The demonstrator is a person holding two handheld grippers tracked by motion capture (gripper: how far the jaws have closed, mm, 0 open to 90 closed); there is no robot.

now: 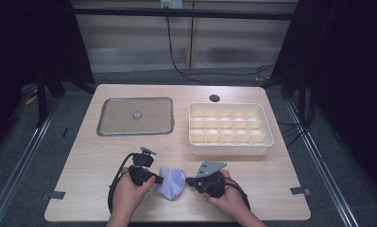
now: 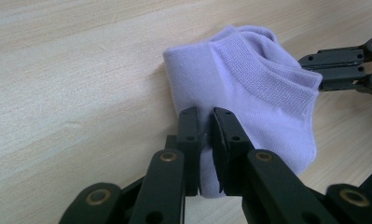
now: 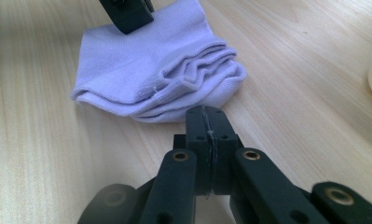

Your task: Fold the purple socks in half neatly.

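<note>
Light is falling from above onto the table (image 1: pixel 129 156), leaving its pale wood evenly bright in the high view, while the room on both sides is sinking into near black. The metal tray (image 1: pixel 135 116) is giving back a dull sheen without harsh glare. The high view is looking soft and slightly grainy, with fine detail smearing. In the left gripper view the lilac sock (image 2: pixel 249 88) is showing crisp knit texture, and the nearest black linkage at the bottom edge is blurring. In the right gripper view the sock is casting a faint soft shadow, and the far table is fading out of focus.
</note>
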